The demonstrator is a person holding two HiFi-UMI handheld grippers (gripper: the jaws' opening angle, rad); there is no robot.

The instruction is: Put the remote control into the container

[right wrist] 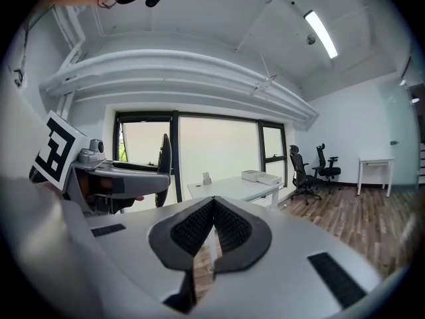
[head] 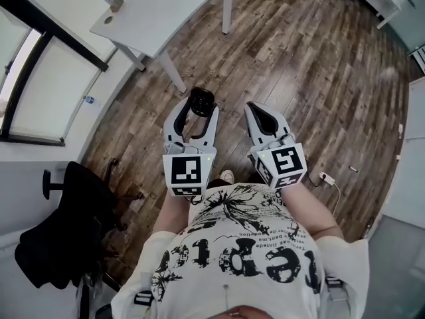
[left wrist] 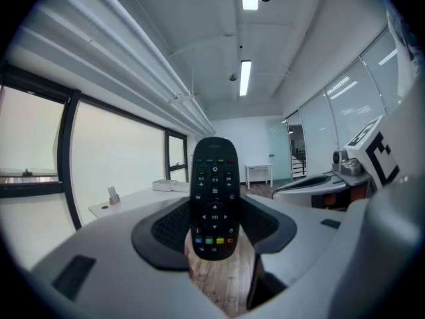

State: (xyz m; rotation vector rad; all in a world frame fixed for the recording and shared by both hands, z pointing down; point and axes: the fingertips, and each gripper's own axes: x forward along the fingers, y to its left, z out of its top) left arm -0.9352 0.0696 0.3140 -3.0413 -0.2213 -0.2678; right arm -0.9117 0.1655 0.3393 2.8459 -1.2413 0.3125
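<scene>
A white table (head: pixel 159 8) stands on wood-plank floor (head: pixel 312 72); dark-framed windows (head: pixel 40 92) run just beside the table, strip lights (right wrist: pixel 320 25) above it.

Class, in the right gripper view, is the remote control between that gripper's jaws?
No: the right gripper has its jaws closed together on nothing; the remote control sits in the left gripper.

The remote (left wrist: pixel 214 201), mid-frame in the left gripper view, shows "OK" at the centre of its arrow ring and small "+" signs higher up (the line at its top end is too small to read). In the head view's lower middle, the shirt (head: pixel 239 258) bears big black letters; only "rep" reads.
</scene>
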